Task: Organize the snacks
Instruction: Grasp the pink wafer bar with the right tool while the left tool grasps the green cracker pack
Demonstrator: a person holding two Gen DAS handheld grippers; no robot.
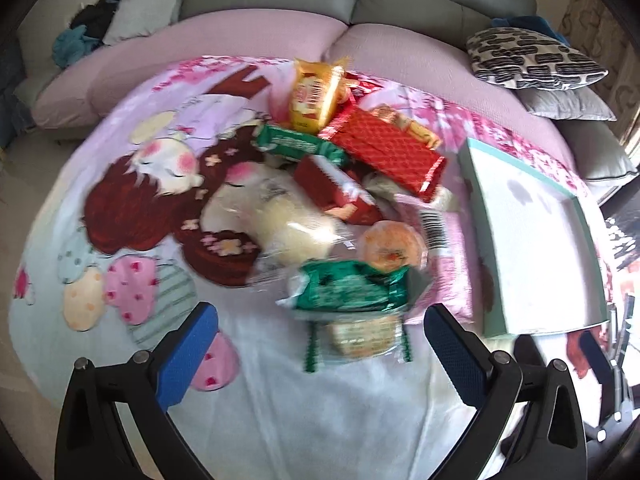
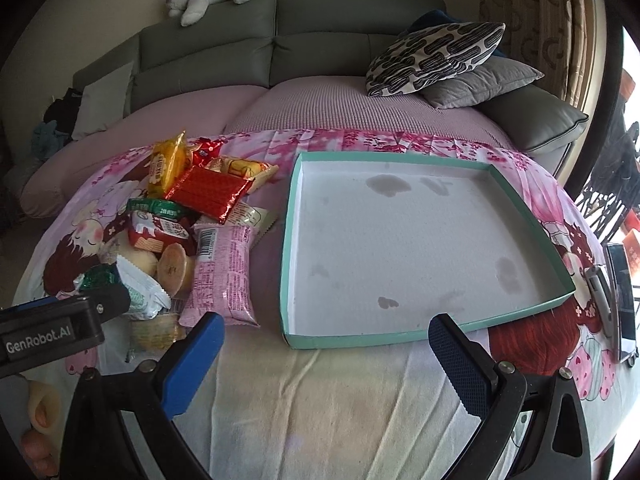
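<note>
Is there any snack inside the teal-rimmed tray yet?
No. In the right wrist view the tray holds only a stained white floor, and the snack pile lies beside it on the cloth.

The cloth (image 2: 320, 400) on the table is pink and white, with cartoon girls who have dark red hair and rosy cheeks. The tray (image 2: 436, 338) has a mint green rim and a white floor with grey-brown spots. In the pile sit a shiny red pack (image 2: 210, 192) with a criss-cross pattern, a yellow bag (image 2: 166, 168), a pink pack (image 2: 226, 276) with a black and white barcode, and a green pack (image 1: 348, 288), which looks blurry. The sofa (image 2: 208, 44) is grey with pale purple seats. One pillow (image 2: 436, 56) is cream with black squiggly marks. The gripper fingers (image 2: 192, 364) have blue pads on black arms.
</note>
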